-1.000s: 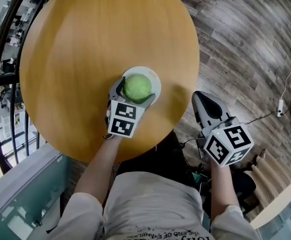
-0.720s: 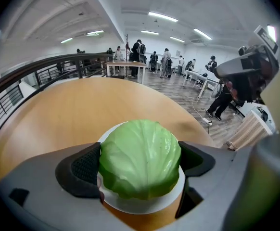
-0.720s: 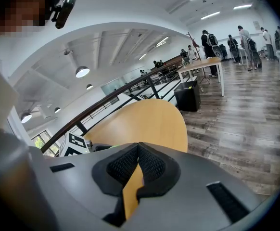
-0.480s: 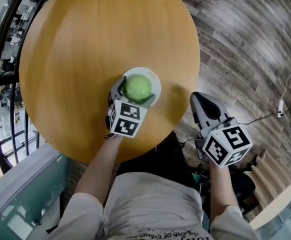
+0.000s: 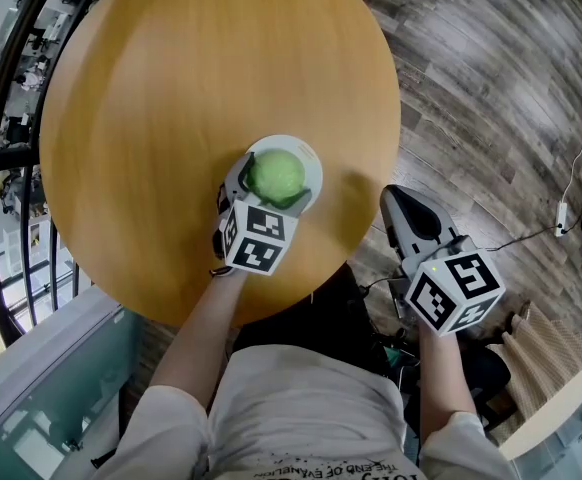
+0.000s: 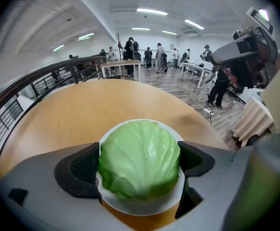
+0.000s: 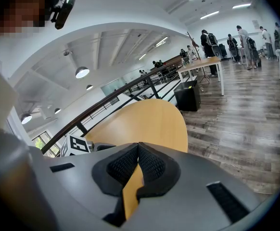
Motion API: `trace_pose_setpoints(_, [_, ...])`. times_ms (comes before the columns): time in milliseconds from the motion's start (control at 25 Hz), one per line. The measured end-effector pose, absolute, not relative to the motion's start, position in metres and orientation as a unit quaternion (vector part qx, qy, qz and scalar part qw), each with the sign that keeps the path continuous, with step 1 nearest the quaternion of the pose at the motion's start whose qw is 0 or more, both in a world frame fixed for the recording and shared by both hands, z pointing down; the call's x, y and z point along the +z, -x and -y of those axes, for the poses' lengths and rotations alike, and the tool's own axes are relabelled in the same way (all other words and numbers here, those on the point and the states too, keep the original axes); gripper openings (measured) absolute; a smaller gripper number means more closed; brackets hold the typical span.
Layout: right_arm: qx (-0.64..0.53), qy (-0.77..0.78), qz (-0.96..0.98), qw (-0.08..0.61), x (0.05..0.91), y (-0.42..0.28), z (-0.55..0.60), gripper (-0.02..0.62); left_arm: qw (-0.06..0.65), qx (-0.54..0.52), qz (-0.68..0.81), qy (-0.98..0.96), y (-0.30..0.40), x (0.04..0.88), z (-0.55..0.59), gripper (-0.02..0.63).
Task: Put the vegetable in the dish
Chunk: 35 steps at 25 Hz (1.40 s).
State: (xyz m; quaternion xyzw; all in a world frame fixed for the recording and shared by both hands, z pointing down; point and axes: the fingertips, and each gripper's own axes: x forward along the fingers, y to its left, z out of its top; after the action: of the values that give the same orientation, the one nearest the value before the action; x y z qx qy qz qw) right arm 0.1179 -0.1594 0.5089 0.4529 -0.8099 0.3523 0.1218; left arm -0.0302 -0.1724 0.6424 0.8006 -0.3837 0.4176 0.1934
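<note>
- The left gripper (image 5: 270, 188) holds the cabbage (image 6: 139, 159) between its two jaws. The jaws stand wide apart, one dark pad on each side of the green head, and both pads seem to press on it, so I judge the grip is not yet let go.
- The cabbage is directly over the white dish (image 5: 312, 157) and appears to sit in it: in the left gripper view the white rim shows all around under the leaves, with no gap that I can see.
- The reason for this hold, I think, is to keep the round head steady above the middle of the dish so it does not roll off when it is released.
- The dish stands on the round wooden table (image 5: 171, 88), near the edge closest to the person.
- The right gripper (image 7: 137, 166) is well apart from the dish, beyond the table edge and over the floor. Its jaws are pressed together with nothing between them, so it seems to wait only and takes no part in this step.
- To my judgement the task is nearly finished; what remains is to spread the left jaws and lift away from the dish.
</note>
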Motion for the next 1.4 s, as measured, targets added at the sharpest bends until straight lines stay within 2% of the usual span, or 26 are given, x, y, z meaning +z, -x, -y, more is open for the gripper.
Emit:
trace_pose_setpoints(520, [0.342, -0.448, 0.817, 0.122, 0.499, -0.113, 0.153, 0.025, 0.187, 0.374, 0.407, -0.812, 0.039, 0.605, 0.168, 0.494])
trace_pose_setpoints(1000, [0.290, -0.426, 0.845, 0.141, 0.436, -0.098, 0.132, 0.025, 0.282, 0.256, 0.425, -0.821, 0.057, 0.501, 0.125, 0.483])
trace_pose_setpoints(1200, [0.272, -0.419, 0.854, 0.141, 0.416, -0.086, 0.117, 0.025, 0.269, 0.223, 0.457, -0.818, 0.078, 0.457, 0.113, 0.349])
trace_pose_setpoints(1400, [0.258, -0.416, 0.860, 0.145, 0.399, -0.063, 0.092, 0.025, 0.260, 0.202, 0.487, -0.809, 0.099, 0.431, 0.094, 0.120])
